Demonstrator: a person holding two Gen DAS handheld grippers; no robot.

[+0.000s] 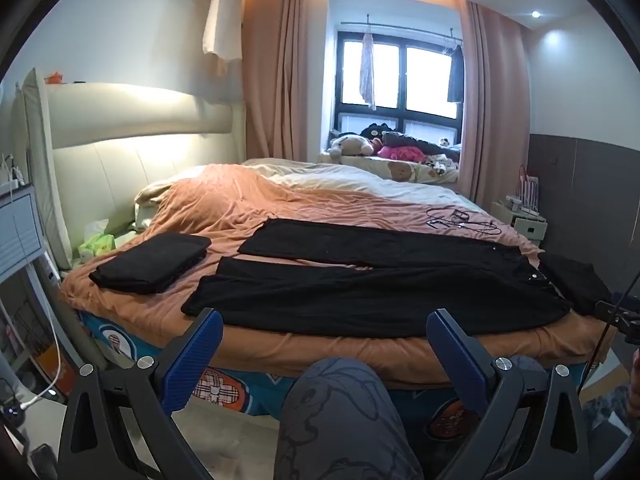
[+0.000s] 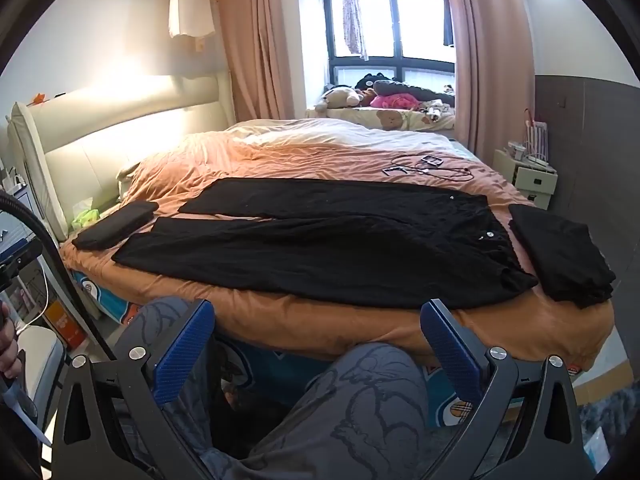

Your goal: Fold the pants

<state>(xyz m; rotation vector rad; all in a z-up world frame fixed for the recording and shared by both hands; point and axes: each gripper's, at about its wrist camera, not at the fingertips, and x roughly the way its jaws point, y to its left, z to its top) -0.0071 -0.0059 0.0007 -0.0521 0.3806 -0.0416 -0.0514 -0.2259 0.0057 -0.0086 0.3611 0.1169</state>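
Observation:
Black pants (image 1: 372, 284) lie flat on the orange bedspread, legs pointing left, waist with silver buttons at the right; they show in the right wrist view (image 2: 320, 248) too. My left gripper (image 1: 324, 320) is open and empty, held back from the bed's near edge in front of the legs. My right gripper (image 2: 318, 310) is open and empty, also short of the bed edge, in front of the pants' middle.
A folded black garment (image 1: 152, 262) lies left of the pants, another (image 2: 560, 252) lies right of the waist. Cables and small devices (image 2: 424, 166) lie farther back on the bed (image 2: 360, 328). The person's knee (image 1: 340, 412) is between gripper and bed. A nightstand (image 2: 528, 178) stands at right.

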